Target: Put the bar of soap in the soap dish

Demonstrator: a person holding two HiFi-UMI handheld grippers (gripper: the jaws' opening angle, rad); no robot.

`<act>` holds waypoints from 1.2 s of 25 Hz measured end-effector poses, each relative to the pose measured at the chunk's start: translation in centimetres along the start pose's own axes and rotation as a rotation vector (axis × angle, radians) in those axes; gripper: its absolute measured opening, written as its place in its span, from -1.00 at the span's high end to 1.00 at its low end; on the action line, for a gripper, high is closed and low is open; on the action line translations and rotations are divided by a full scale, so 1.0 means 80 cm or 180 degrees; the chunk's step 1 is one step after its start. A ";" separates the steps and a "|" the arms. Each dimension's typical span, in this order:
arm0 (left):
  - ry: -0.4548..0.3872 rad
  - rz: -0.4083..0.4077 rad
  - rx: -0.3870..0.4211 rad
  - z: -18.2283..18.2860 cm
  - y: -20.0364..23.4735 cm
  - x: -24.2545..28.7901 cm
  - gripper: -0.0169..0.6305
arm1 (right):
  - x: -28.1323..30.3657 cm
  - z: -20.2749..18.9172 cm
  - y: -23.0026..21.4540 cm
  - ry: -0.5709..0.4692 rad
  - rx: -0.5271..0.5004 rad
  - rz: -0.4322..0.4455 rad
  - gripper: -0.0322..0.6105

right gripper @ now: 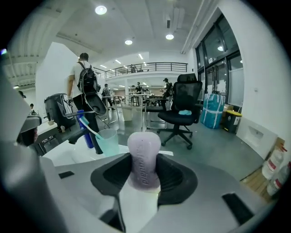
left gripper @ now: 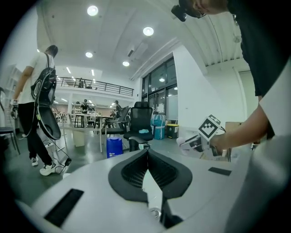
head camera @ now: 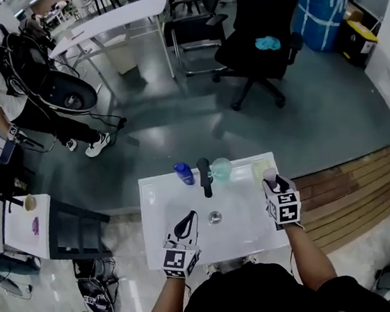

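Observation:
A pale purple bar of soap [right gripper: 144,159] stands upright between the jaws of my right gripper [right gripper: 144,152], which is shut on it. In the head view that gripper [head camera: 272,179] holds the soap [head camera: 270,175] over the sink's back right corner, right beside a pale soap dish [head camera: 258,168] on the rim. My left gripper [head camera: 186,220] hangs over the basin, left of the drain [head camera: 215,217]. Its jaws [left gripper: 146,154] are shut with nothing between them. The right gripper's marker cube [left gripper: 209,127] shows in the left gripper view.
Along the white sink's [head camera: 156,191] back rim stand a blue bottle [head camera: 183,173], a black faucet [head camera: 204,176] and a green cup [head camera: 221,169] with a toothbrush [right gripper: 88,126]. A person with a backpack [head camera: 4,75] stands far left; an office chair [head camera: 258,33] is behind.

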State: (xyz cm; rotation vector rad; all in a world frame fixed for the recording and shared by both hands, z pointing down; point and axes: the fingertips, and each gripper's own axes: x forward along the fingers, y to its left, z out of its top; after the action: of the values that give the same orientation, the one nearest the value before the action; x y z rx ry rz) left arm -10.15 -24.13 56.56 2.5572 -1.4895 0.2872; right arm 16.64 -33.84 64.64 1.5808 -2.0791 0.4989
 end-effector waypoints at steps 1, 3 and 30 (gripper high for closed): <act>0.0015 0.0016 -0.0011 -0.002 0.002 0.000 0.88 | 0.007 -0.004 -0.002 0.0069 0.0017 -0.0001 0.32; 0.0044 0.0034 -0.0029 -0.007 0.004 0.001 0.89 | 0.021 -0.009 -0.006 0.0191 0.0050 -0.0007 0.32; 0.0202 0.0203 -0.0090 -0.028 0.004 0.018 0.89 | 0.128 -0.055 -0.034 0.0967 0.0290 -0.0117 0.34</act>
State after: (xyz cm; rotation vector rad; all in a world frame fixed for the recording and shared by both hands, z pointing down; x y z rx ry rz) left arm -9.95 -24.93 59.13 2.4585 -1.5430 0.3499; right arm 17.69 -40.19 74.12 1.4848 -1.8188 0.7784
